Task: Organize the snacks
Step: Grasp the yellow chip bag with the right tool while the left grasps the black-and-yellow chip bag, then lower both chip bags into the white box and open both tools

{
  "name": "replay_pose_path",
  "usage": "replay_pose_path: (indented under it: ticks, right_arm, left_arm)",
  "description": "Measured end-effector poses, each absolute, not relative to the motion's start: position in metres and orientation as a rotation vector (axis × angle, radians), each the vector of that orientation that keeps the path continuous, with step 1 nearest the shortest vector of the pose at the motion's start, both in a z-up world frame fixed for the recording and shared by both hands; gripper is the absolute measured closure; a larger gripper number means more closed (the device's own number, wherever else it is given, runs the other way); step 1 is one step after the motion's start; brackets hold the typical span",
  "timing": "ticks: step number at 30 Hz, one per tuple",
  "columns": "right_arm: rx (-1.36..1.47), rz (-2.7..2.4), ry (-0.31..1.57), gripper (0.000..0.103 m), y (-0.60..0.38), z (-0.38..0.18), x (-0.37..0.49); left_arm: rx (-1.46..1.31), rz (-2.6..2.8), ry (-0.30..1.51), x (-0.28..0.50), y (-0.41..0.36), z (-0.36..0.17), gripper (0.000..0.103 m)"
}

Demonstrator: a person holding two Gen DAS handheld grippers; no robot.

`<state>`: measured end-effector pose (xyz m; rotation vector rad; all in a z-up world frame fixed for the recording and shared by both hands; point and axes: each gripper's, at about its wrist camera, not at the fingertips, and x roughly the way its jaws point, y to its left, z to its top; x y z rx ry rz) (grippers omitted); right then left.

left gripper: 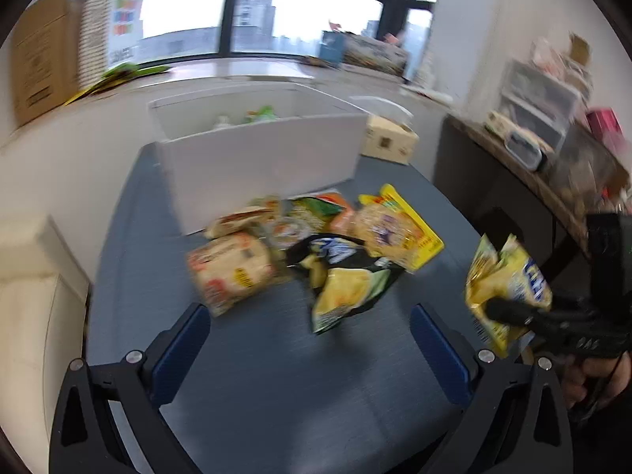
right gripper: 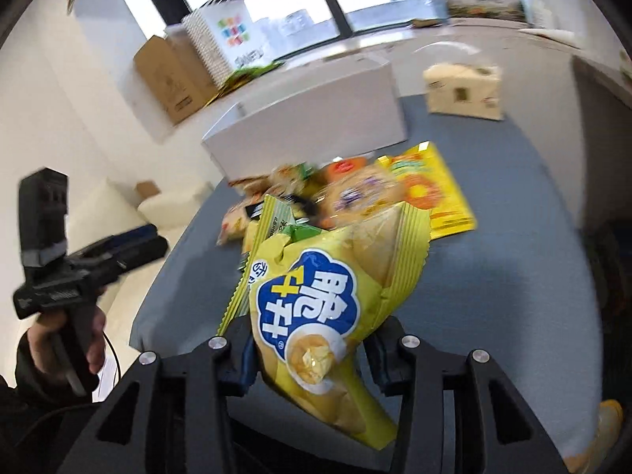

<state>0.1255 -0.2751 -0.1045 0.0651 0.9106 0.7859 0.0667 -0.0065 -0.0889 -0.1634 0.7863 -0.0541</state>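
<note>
A pile of snack bags [left gripper: 312,245] lies on the blue-grey table [left gripper: 276,375], in front of a white open box [left gripper: 260,158]. My left gripper [left gripper: 310,339] is open and empty, above the table just short of the pile. My right gripper [right gripper: 312,349] is shut on a yellow chip bag [right gripper: 331,300] and holds it up off the table, right of the pile; the bag also shows in the left wrist view [left gripper: 505,288]. In the right wrist view the pile [right gripper: 347,201] and the white box [right gripper: 312,122] lie beyond the held bag.
A beige tissue box [left gripper: 389,140] stands right of the white box, also in the right wrist view [right gripper: 464,89]. A dark side table [left gripper: 513,181] with clutter is at the right. A cream sofa [left gripper: 27,296] is at the left. Cardboard boxes [left gripper: 43,63] stand by the window.
</note>
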Motion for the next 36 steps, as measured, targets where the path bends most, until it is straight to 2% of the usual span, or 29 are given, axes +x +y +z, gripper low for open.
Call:
replay_pose_path:
  ticks: [9, 15, 16, 17, 18, 20, 26, 36]
  right_arm:
    - [0.111, 0.727, 0.918, 0.055, -0.296, -0.107, 0.133]
    - [0.117, 0.734, 0.923, 0.055, -0.286, -0.114, 0.134]
    - [0.116, 0.735, 0.923, 0.055, -0.286, -0.114, 0.134]
    - [0.116, 0.736, 0.924, 0.055, -0.286, -0.115, 0.134]
    - [0.117, 0.735, 0.925, 0.055, -0.286, -0.115, 0.134]
    - [0.12, 0.733, 0.925, 0.055, -0.288, -0.116, 0.135]
    - [0.12, 0.741, 0.932, 0.054, -0.283, -0.119, 0.135]
    - [0.172, 0.817, 0.843, 0.054, -0.26, -0.096, 0.149]
  left_arm:
    - [0.146, -0.196, 0.847, 0.113, -0.066, -0.112, 0.0]
    - [0.329, -0.063, 0.89, 0.149, -0.084, -0.148, 0.001]
    - [0.32, -0.06, 0.889, 0.15, -0.083, -0.15, 0.004]
    - [0.295, -0.068, 0.893, 0.15, -0.08, -0.152, 0.024]
    - [0.268, -0.066, 0.891, 0.149, -0.076, -0.151, 0.035]
    - [0.162, -0.09, 0.88, 0.144, -0.062, -0.142, 0.04]
    - [-0.181, -0.176, 0.769, 0.105, -0.01, -0.109, 0.042]
    - [-0.318, -0.167, 0.576, 0.066, 0.043, -0.05, 0.042]
